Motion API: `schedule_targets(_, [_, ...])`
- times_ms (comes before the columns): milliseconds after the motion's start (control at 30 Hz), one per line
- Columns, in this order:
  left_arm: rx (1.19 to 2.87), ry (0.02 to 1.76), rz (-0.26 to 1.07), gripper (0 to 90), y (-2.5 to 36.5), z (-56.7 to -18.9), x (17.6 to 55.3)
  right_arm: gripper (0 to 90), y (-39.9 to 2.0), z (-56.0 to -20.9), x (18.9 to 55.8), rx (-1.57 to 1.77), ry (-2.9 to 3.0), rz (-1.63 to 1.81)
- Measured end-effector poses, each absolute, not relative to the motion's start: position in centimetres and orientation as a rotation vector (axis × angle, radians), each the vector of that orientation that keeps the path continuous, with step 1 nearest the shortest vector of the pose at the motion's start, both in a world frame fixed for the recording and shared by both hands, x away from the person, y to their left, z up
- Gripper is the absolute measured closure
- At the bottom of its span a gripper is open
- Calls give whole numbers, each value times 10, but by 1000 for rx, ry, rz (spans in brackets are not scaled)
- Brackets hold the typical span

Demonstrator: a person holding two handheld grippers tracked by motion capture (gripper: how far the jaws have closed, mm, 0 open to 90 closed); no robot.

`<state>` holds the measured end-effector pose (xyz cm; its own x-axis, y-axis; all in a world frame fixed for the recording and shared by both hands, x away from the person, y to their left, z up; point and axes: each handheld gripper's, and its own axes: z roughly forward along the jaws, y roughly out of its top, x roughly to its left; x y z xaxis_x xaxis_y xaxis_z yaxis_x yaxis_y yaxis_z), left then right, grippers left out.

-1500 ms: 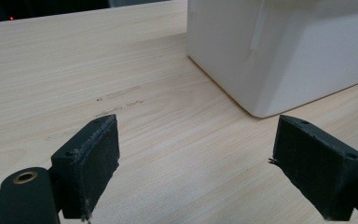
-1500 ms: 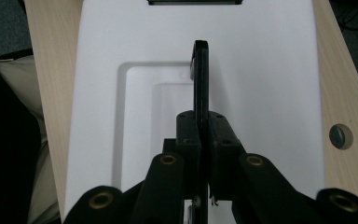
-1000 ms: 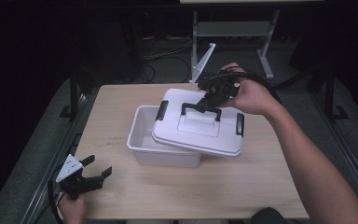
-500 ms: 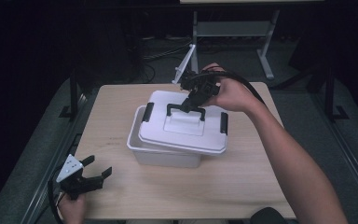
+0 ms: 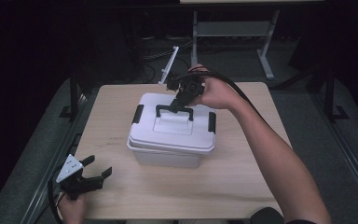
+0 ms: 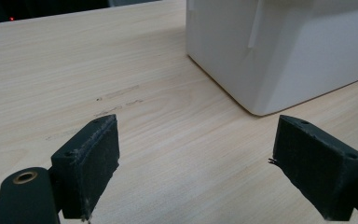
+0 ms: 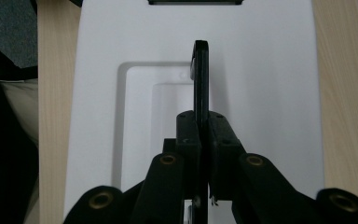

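Right gripper (image 5: 178, 103): centre of the high view, jaws pinching the lid's black handle (image 5: 174, 111) to set the white lid (image 5: 172, 127) square on the storage box (image 5: 165, 157)
Left gripper (image 5: 92, 176): lower left, jaws spread, holding nothing, waiting clear
Box: mid-table (image 5: 233, 182)

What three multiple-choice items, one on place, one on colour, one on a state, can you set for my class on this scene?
1. Where does the white box stand?
A. mid-table
B. floor
C. shelf

2. What colour is the lid's handle?
A. red
B. black
C. white

3. How is the left gripper?
A. shut on the lid
B. shut on a cable
C. open

Answers: 1 A, wood of the table shows all round the box. 2 B, the handle is dark against the lid. 3 C, bare table lies between its jaws, while the right gripper clamps the handle.
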<state>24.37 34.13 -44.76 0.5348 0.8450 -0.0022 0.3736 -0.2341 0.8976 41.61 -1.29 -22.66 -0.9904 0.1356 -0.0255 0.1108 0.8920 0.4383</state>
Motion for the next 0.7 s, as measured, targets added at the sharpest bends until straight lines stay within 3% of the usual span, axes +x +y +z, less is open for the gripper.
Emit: schedule_targets(700, [1817, 1011, 631, 137, 344, -447, 243, 845, 11, -248, 433, 182, 3052, 669])
